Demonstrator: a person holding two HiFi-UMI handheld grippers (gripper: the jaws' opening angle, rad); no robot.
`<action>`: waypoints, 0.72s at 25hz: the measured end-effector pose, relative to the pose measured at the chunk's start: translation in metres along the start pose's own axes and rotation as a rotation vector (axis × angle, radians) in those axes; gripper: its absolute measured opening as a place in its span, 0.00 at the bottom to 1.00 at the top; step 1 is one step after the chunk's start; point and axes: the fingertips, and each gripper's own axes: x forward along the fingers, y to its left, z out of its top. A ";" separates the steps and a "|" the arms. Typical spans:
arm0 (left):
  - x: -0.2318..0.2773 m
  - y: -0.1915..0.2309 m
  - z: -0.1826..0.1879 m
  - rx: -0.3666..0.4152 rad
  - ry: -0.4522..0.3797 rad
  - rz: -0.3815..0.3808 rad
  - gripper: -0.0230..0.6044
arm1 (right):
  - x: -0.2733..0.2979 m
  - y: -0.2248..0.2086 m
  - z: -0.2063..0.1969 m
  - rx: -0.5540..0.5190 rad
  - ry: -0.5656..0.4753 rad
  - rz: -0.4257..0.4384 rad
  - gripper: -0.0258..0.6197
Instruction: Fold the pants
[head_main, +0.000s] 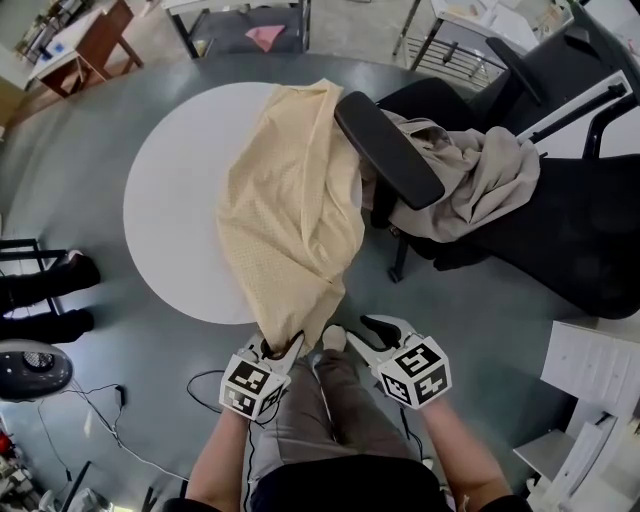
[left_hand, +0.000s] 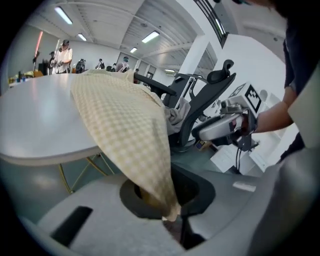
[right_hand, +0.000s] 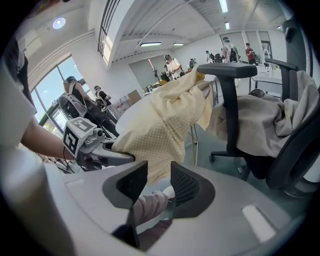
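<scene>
Head view, from the left: at nine o'clock two dark shoes (head_main: 45, 290) are seen on the grey floor (head_main: 130, 340). At eight o'clock a round grey device (head_main: 28, 368) is found, with a thin cable (head_main: 95, 405) near it. A round white counter (head_main: 170, 200) is set left of centre. The pale yellow pants (head_main: 290, 200) are draped over its right-hand part, from twelve o'clock down towards six, where one end hangs off the rim. That end is pinched by the left gripper (head_main: 280, 347), whose jaws are closed on the cloth; in the left gripper view the checked fabric is seen running down into them. Just beside it, the right gripper (head_main: 355, 333) is held with its jaws apart and nothing clamped; in the right gripper view the person's leg is seen through the gap, and the pants hang beyond the tips. At two o'clock a black office chair (head_main: 560, 240) is placed just beside the counter, its armrest (head_main: 388, 148) crossing the pants' edge, and a beige garment (head_main: 480, 175) is heaped on it. White sheets (head_main: 590, 370) are stacked at four o'clock. Ceiling strip lights (left_hand: 62, 15) are shown in both gripper views.
</scene>
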 end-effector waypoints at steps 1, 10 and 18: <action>-0.004 -0.005 0.001 -0.030 -0.003 -0.023 0.08 | 0.000 0.004 0.000 -0.002 -0.002 0.011 0.27; -0.042 -0.036 0.024 -0.321 -0.026 -0.143 0.07 | -0.011 0.058 0.000 -0.104 -0.016 0.153 0.35; -0.061 -0.061 0.069 -0.351 -0.020 -0.199 0.07 | -0.030 0.106 0.012 -0.230 -0.059 0.291 0.47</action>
